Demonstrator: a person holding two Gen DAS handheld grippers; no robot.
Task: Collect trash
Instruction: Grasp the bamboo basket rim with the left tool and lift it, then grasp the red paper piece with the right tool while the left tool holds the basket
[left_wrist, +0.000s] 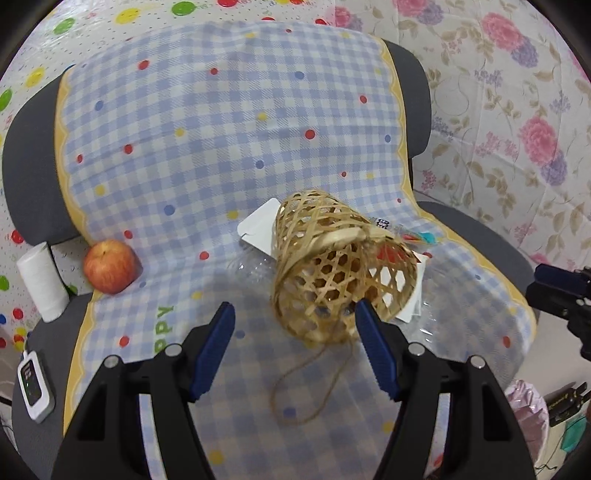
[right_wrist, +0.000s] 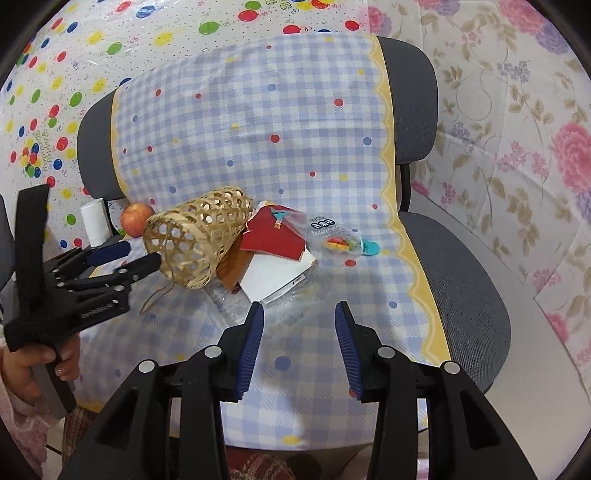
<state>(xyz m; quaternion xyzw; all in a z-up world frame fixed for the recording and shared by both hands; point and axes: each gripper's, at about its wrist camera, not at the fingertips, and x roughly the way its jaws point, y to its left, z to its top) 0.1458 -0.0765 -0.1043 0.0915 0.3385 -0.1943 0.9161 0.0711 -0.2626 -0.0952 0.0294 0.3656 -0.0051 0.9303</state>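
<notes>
Here my left tongs (left_wrist: 295, 332) gape empty beside the tipped woven basket (left_wrist: 332, 266), my right tongs (right_wrist: 300, 332) part-open, empty, short of the red-and-white wrapper (right_wrist: 273, 254) beside that basket.

Right gripper (right_wrist: 300, 318) above a cloth-draped chair (right_wrist: 458, 258).
Its jaws stood apart, empty. A toppled woven basket (right_wrist: 195, 242) lay against red-and-white packaging (right_wrist: 273, 254), possibly cardboard; a snack wrapper (right_wrist: 341, 238) lay beside.

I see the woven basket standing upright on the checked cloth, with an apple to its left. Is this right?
Not quite. The woven basket lies tipped on its side, not upright, as the left wrist view shows. It is on the checked cloth, and the apple is to its left.
</notes>
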